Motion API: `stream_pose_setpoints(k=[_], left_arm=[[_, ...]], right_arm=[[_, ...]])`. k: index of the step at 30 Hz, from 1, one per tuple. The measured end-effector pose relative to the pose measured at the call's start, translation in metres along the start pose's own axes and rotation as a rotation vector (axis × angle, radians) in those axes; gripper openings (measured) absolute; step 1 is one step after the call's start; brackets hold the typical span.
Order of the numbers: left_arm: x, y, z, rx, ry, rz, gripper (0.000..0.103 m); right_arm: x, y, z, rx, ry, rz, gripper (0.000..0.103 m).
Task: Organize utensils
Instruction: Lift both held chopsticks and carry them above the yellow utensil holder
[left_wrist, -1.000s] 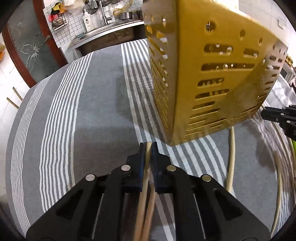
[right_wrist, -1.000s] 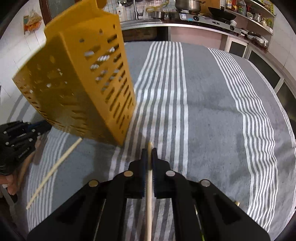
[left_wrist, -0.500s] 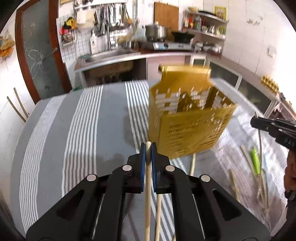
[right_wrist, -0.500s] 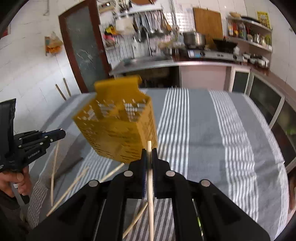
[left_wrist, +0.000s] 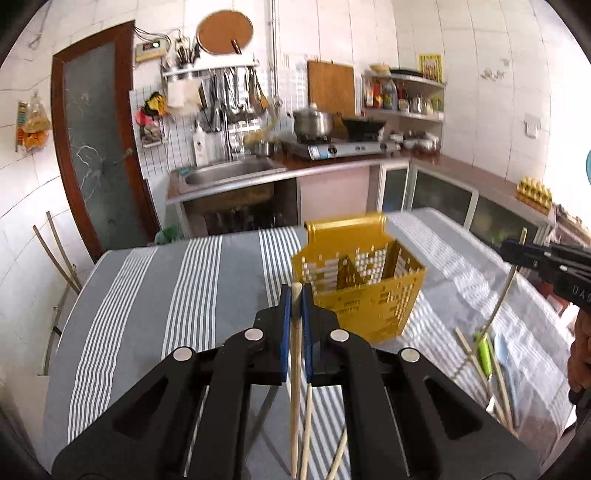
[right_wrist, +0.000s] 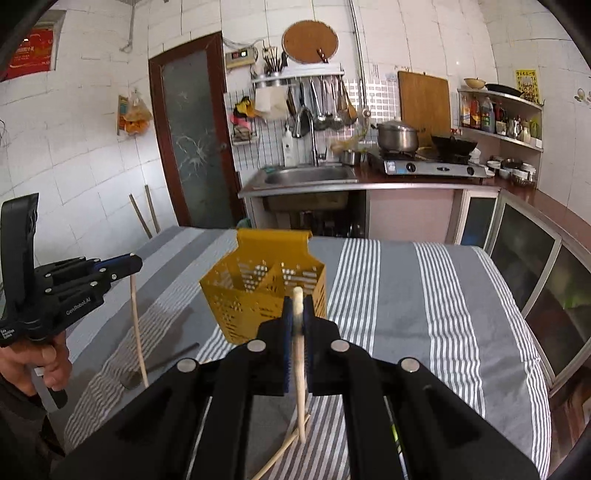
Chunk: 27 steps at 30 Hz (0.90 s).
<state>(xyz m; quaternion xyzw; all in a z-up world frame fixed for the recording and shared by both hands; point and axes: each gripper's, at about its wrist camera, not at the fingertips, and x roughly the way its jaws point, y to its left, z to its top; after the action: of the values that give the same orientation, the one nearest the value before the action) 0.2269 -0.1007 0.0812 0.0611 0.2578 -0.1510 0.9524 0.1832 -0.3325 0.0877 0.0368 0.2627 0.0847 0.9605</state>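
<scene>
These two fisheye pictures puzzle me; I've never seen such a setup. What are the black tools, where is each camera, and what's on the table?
No robot here: a person holds a trigger-style tool in each hand, each with a camera looking along its two fingers. One picture comes from the left gripper, the other from the right gripper; each also shows the other tool at its edge. Both grippers are shut, each on one wooden chopstick: the left chopstick and the right chopstick. On the striped tablecloth stands a yellow perforated utensil holder with compartments. More loose chopsticks and a green utensil lie beside it.
</scene>
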Motion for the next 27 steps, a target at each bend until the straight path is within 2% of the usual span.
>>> stream_pose_setpoints(k=[7,13,22,27], left_arm=[[-0.021,0.002,0.031,-0.045,-0.09,0.029,0.005],[-0.026,0.002,0.063,-0.071,-0.149,0.02,0.005],[-0.029,-0.01,0.122,-0.062,-0.253,0.003,0.005],[-0.025,-0.015,0.145,-0.058,-0.286,0.003,0.005]], right_arm=[[-0.016,0.005,0.028,-0.028,-0.074,0.007,0.005],[-0.024,0.008,0.056,-0.038,-0.126,0.01,0.005],[-0.031,0.019,0.104,-0.075,-0.207,0.032,0.005],[-0.028,0.022,0.119,-0.079,-0.226,0.042,0.005]])
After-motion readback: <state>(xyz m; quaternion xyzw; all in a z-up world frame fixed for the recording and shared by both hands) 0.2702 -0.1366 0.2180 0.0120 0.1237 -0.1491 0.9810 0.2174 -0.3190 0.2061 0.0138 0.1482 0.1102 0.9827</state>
